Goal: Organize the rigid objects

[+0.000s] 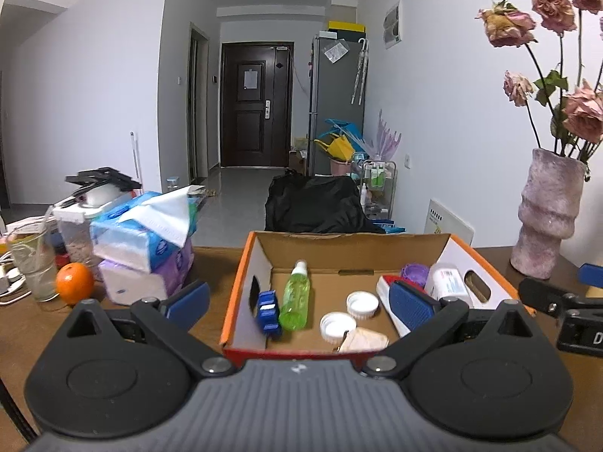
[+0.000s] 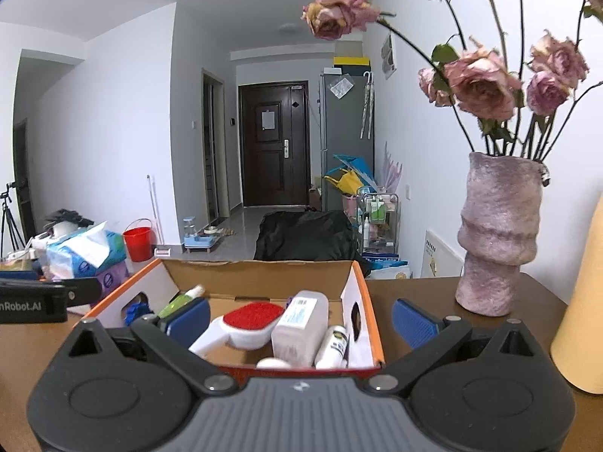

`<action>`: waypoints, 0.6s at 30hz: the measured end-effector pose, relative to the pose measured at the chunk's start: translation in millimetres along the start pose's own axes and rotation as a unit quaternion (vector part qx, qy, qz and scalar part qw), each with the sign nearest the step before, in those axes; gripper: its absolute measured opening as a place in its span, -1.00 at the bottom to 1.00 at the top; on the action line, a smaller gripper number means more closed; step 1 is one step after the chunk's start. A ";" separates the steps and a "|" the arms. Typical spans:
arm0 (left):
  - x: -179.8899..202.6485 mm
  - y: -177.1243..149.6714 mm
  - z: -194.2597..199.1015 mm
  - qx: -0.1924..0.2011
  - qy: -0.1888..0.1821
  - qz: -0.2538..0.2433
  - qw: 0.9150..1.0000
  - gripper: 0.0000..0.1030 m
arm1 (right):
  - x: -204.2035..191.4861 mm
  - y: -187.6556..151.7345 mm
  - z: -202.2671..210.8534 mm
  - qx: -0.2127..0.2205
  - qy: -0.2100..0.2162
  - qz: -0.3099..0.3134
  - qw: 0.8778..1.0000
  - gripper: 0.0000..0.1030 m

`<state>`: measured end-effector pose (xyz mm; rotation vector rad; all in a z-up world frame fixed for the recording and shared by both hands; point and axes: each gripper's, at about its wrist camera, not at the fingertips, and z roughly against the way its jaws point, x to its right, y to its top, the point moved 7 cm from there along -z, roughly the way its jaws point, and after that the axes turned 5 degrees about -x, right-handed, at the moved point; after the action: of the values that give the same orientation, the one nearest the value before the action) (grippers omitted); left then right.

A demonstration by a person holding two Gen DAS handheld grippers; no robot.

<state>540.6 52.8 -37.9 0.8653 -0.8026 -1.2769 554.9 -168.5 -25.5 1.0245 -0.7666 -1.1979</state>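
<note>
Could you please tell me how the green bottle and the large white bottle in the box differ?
The green bottle is slim, translucent green with a white cap, and lies toward the box's left side. The white bottle is broader, opaque white with a printed label, and lies by the right wall, next to the red-faced brush. Both lie on their sides inside the box, untouched by either claw.

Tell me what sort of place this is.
Most likely a lived-in apartment: a dark entry door down the hallway, a fridge beside it, and a vase of dried roses on the wooden table.
</note>
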 end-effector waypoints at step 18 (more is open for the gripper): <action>-1.1 -44.0 110.8 -0.008 -0.016 0.001 1.000 1.00 | -0.7 -37.0 115.7 -0.018 0.004 -0.007 1.000 1.00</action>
<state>422.7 39.7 -25.7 0.8339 -0.8167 -1.2969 436.6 -195.2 -16.9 1.0062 -0.7309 -1.2153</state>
